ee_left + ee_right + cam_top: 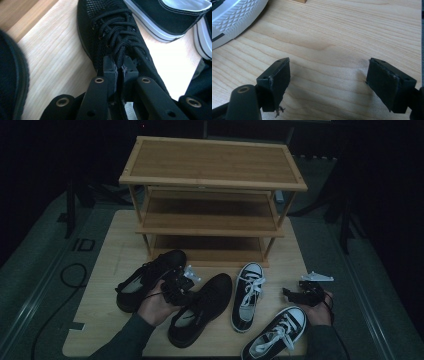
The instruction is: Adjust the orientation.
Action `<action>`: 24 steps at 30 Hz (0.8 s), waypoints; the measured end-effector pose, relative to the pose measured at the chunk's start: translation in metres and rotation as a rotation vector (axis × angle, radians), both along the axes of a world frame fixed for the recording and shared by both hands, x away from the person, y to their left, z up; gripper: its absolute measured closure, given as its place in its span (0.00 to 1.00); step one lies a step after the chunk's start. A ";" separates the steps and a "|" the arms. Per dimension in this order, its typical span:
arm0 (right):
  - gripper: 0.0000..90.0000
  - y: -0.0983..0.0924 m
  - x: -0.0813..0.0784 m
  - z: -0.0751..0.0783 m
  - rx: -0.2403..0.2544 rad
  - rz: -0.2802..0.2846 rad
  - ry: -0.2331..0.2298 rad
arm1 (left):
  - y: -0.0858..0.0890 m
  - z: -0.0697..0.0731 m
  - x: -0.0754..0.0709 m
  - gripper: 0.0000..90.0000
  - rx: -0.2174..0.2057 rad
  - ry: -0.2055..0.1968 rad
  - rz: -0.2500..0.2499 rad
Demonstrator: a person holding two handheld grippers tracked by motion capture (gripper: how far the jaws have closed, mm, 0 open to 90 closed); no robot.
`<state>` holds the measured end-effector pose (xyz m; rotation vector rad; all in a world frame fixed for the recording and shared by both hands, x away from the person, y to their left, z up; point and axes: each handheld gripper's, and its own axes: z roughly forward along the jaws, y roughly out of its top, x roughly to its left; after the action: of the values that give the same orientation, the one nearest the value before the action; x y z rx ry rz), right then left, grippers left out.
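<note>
My left gripper [184, 292] rests on the nearer black mesh shoe [202, 307]. In the left gripper view the jaws stand nearly together, and my left gripper [120, 67] is shut on the top of the laces and tongue of the shoe [112, 32]. A second black shoe [147, 277] lies just to its left. Two black sneakers with white laces [248, 295] [277, 332] lie to the right. My right gripper [295, 295] hovers low over the table at the right, open, and between the jaws of this gripper [329, 80] there is only bare wood.
A three-tier bamboo shoe rack [212, 195] stands at the back of the wooden table [110, 260]. A sneaker's white ribbed sole [234, 15] lies up and left of my right jaws. A cable loops on the floor at the left [72, 275].
</note>
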<state>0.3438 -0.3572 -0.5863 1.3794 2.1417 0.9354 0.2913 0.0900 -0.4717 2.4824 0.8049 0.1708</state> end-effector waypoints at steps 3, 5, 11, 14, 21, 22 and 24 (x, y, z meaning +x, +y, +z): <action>0.21 0.000 0.000 0.000 0.001 0.000 0.000 | 0.007 0.000 0.001 0.95 -0.009 -0.002 0.014; 0.21 0.000 0.000 0.000 -0.001 0.000 0.000 | 0.013 0.000 0.002 0.95 -0.015 -0.004 0.031; 0.21 0.000 0.000 0.000 -0.002 0.000 0.000 | 0.033 0.000 0.007 0.95 -0.014 -0.012 0.071; 0.21 0.000 0.000 0.000 -0.002 0.000 0.000 | 0.047 -0.001 0.013 0.95 -0.027 -0.010 0.103; 0.21 0.000 0.000 0.000 -0.002 0.000 0.000 | 0.062 0.000 0.016 0.95 -0.028 -0.020 0.144; 0.21 0.000 0.000 0.000 -0.002 0.000 0.000 | 0.067 0.001 0.017 0.95 -0.024 -0.019 0.149; 0.21 0.000 0.000 0.000 -0.002 0.000 0.000 | 0.071 0.001 0.017 0.95 -0.024 -0.018 0.156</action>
<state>0.3437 -0.3570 -0.5863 1.3784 2.1423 0.9335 0.3084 0.1608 -0.4706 2.3927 0.9873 0.2372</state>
